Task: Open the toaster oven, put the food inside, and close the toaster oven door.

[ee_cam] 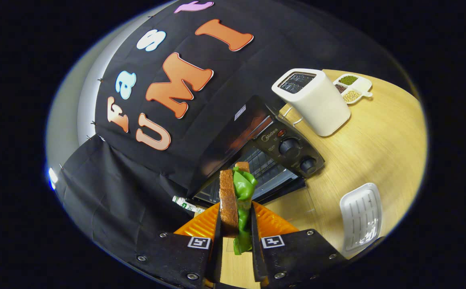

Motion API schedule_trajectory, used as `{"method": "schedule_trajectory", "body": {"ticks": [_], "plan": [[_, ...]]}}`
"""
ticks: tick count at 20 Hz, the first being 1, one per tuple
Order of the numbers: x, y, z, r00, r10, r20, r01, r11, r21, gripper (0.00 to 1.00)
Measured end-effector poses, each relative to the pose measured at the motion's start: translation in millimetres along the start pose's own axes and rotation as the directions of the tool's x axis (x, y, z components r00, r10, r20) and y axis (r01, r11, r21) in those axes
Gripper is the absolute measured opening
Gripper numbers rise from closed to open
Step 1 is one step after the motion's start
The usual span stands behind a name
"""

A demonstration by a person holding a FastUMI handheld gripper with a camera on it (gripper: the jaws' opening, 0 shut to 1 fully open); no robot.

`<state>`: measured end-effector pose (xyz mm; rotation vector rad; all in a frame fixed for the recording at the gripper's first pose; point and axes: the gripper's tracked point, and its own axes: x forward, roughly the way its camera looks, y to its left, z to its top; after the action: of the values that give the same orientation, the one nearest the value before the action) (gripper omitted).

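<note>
We see the gripper with its fingers closed to a narrow gap on a sandwich. Both fingers press on it, one against the brown bread slice, the other against the green lettuce side. The sandwich stands on edge between the fingers, and its upper end rises beyond the fingertips. A strip of lettuce hangs down between the fingers below the bread.

We find the oven just beyond the sandwich, resting on the wooden surface. Its door is open and folded down toward the gripper, and the wire rack inside is visible above the sandwich top. The control panel sits on one side of the cavity and carries two round knobs, one above the other. We cannot tell whether the sandwich touches the door.

We note a white toaster standing upright on the surface beside the oven, just past the control panel. A white divided dish lies behind the toaster and holds green, dark red and pale grains in separate compartments. A white ribbed tray lies on the surface near the gripper, well apart from the oven. A small white and green tube lies near the oven's front corner, close to the black cloth wall.
</note>
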<state>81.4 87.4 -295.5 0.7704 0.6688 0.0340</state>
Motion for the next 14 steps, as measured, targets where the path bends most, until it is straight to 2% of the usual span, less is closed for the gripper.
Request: {"method": "schedule_trajectory", "body": {"ticks": [14], "plan": [[104,2,-26,0.992,-0.034,0.123,0.021,0.994,0.105,0.32]]}}
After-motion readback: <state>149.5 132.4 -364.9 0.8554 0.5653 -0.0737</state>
